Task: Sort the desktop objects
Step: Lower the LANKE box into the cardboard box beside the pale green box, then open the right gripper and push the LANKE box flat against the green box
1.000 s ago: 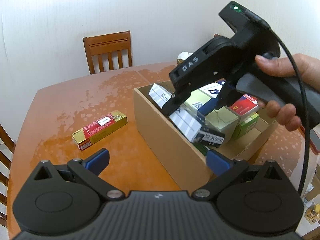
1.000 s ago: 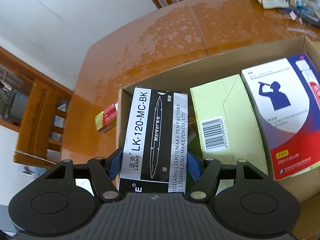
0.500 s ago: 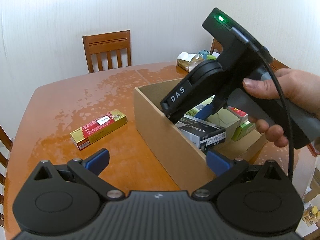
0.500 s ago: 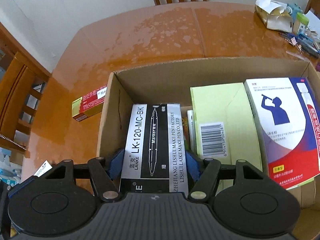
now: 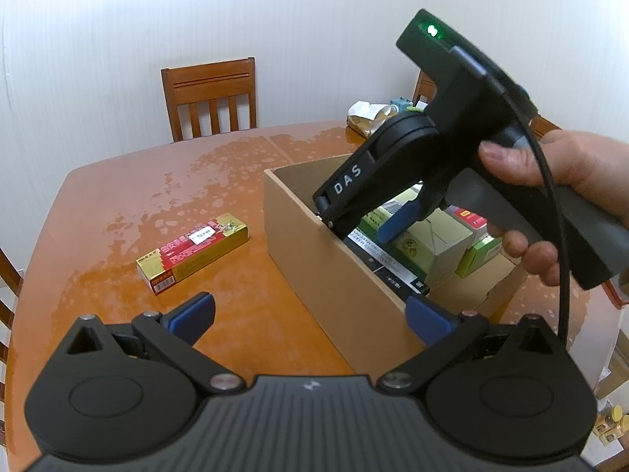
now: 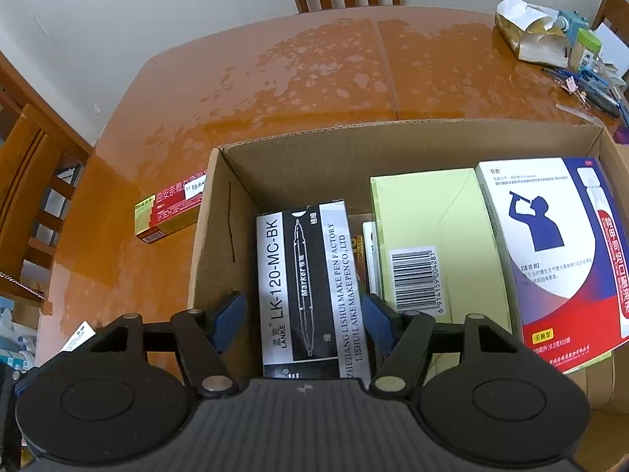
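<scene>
A black-and-white marker box [image 6: 310, 287] lies flat in the cardboard carton [image 6: 212, 236], along its left wall. My right gripper [image 6: 304, 314] straddles its near end. The left pad [image 6: 232, 314] stands slightly clear of the box and the right pad sits at its edge, so nothing is pinched. In the left wrist view that gripper [image 5: 363, 224], held by a hand, dips steeply into the carton [image 5: 334, 275]. A red-and-gold box [image 5: 192, 251] lies on the table left of the carton. My left gripper [image 5: 310, 318] hangs open and empty above the carton's near corner.
A pale green box [image 6: 428, 212] and a white, blue and red medicine box [image 6: 550, 244] fill the carton's right side. Bags, a jar and pens [image 6: 550, 35] crowd the table's far right corner. Wooden chairs [image 5: 212, 98] stand around the table.
The right gripper tipped downward and sank into the carton with the marker box. The box went from tilted to lying flat, and a gap opened at the left pad. The left gripper stayed still.
</scene>
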{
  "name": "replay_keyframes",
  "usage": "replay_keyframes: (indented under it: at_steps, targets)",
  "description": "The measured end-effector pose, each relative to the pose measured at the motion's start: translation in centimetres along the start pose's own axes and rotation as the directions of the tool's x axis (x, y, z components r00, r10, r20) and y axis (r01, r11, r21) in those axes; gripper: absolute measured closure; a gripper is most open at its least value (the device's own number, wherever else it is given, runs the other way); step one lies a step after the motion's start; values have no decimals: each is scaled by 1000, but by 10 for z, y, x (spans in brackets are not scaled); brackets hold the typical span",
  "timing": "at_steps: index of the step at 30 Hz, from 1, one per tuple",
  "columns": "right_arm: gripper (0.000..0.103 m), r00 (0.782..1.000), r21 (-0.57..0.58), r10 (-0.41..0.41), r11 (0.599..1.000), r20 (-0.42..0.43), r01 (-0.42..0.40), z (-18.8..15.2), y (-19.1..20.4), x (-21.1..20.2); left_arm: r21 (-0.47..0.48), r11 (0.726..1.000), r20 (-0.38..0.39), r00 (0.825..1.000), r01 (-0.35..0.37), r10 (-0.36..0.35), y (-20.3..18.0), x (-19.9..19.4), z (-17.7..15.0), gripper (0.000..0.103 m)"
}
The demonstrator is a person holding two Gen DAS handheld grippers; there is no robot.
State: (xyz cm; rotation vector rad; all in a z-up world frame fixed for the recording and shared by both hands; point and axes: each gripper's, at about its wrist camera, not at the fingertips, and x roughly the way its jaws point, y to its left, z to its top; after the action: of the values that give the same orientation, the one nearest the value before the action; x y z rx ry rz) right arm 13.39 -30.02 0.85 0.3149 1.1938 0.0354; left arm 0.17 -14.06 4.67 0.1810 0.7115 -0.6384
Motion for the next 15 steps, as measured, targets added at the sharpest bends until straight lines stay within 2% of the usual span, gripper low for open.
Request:
replay_keyframes:
  at_steps: [4, 5, 7, 11, 15]
  targets:
    - [31, 999, 18, 29, 999, 19, -29, 0, -4, -16, -2, 1000, 0, 1000, 0, 0, 0, 1, 0, 0]
    - [23, 998, 35, 50, 998, 27, -51, 0, -8, -21, -2, 1000, 0, 1000, 2, -2, 0, 1, 0, 0]
    - [16, 995, 75, 88, 993, 51, -92, 0, -16, -31, -2, 1000, 2, 1000, 4, -4, -1, 2, 0, 0]
    - [15, 988, 143, 136, 979, 78, -146, -1, -33, -42, 7, 1000, 7, 1000, 16, -16, -5, 2, 1, 0]
    - [13, 986, 213, 139, 965, 95, -156, -2, -52, -43, 19, 1000, 9, 1000, 24, -24, -11, 1, 2, 0]
